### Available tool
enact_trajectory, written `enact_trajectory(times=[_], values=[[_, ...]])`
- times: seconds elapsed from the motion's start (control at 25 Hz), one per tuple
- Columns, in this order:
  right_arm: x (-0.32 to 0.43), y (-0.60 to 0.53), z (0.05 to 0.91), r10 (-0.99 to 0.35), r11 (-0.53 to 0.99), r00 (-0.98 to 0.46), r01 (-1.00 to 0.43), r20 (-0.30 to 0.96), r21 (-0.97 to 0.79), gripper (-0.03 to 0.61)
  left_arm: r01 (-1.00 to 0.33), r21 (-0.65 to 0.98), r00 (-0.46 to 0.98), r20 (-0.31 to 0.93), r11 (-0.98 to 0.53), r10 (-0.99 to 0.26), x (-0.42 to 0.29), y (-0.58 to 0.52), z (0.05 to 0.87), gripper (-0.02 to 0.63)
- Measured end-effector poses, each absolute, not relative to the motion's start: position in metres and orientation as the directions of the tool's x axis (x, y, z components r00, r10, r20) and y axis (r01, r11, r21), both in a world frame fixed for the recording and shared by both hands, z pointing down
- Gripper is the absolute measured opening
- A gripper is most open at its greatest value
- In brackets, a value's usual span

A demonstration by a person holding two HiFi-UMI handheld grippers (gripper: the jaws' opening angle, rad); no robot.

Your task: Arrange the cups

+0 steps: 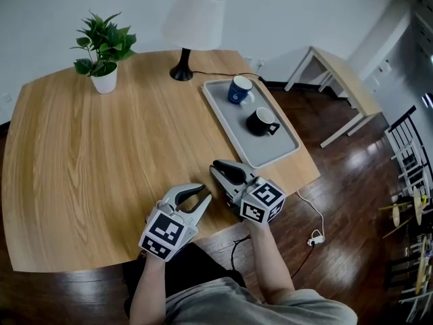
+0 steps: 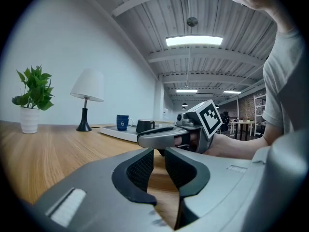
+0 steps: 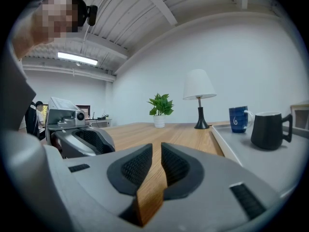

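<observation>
Plain white-walled room, dark wood floor, and a big light-wood worktop (image 1: 101, 168) taking up most of the head view. The landmark is the grey tray (image 1: 230, 124): its long axis runs from the far lamp (image 1: 193, 26) down toward the worktop's near right edge. Both cups sit upright on it, well apart from the grippers. The blue cup (image 1: 239, 90) is at the tray's far end, handle angled back toward the black cup (image 1: 260, 122), which stands around the tray's middle with its handle pointing at the tray's right rim. A potted plant (image 1: 103, 46) is far left of the tray. The right gripper (image 1: 218, 170) is just off the tray's near end, jaws closed on nothing. The left gripper (image 1: 205, 198) is a bit further from the tray, jaws also together and empty, tips pointing at the right one
</observation>
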State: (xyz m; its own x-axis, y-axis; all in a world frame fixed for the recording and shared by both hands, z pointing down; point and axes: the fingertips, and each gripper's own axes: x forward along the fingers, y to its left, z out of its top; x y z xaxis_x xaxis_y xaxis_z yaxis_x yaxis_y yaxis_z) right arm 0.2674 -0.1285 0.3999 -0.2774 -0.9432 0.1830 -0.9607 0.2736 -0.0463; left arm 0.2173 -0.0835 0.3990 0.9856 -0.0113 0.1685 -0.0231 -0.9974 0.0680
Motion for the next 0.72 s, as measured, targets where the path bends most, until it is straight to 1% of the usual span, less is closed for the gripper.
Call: enact_trajectory(times=[0.72], values=[[0.2611,-0.128,0.3981,-0.931,0.316,-0.317,-0.948,0.182,-0.04,0.057,-0.025,0.069,0.986,0.165,-0.997,-0.013,0.2176,-0.0836,0.397,0.081]])
